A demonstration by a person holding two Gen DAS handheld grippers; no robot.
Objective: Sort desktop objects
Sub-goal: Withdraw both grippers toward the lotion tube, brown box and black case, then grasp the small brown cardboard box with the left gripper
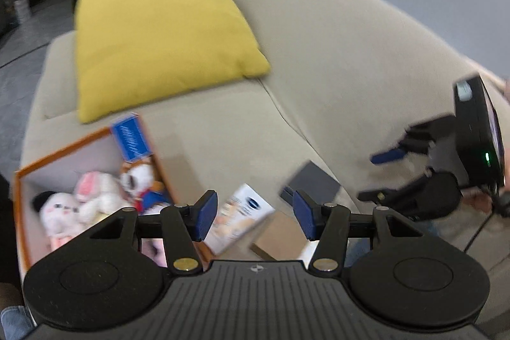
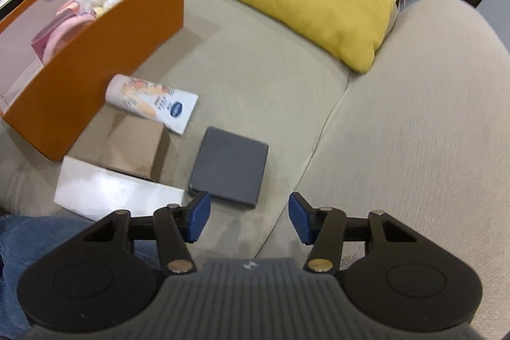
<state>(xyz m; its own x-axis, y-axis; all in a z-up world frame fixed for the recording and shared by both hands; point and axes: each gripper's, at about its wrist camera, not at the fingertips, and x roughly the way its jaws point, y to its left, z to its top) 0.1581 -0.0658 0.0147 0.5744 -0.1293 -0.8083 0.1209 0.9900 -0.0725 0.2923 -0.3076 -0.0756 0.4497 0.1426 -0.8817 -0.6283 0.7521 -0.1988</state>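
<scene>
Sofa [image 2: 414, 117], beige. Orange box [image 2: 95, 59]: plush toys inside. Grey case [image 2: 229, 164] on the seat beside brown box [image 2: 137, 148] and tube [image 2: 153, 101]: likely light, stiff; take by long edges. Left gripper [image 1: 253, 215], right gripper [image 2: 248, 219]: jaws apart, empty.

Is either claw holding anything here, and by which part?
Nothing is held. The left claw and the right claw both stand open, with only the beige fabric sofa beyond them.

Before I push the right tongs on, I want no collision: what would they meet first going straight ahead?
Probably the beige sofa cushion: the open right tongs hold nothing, and bare fabric fills their gap. The grey box lies just left of that line, though depth is unclear.
</scene>
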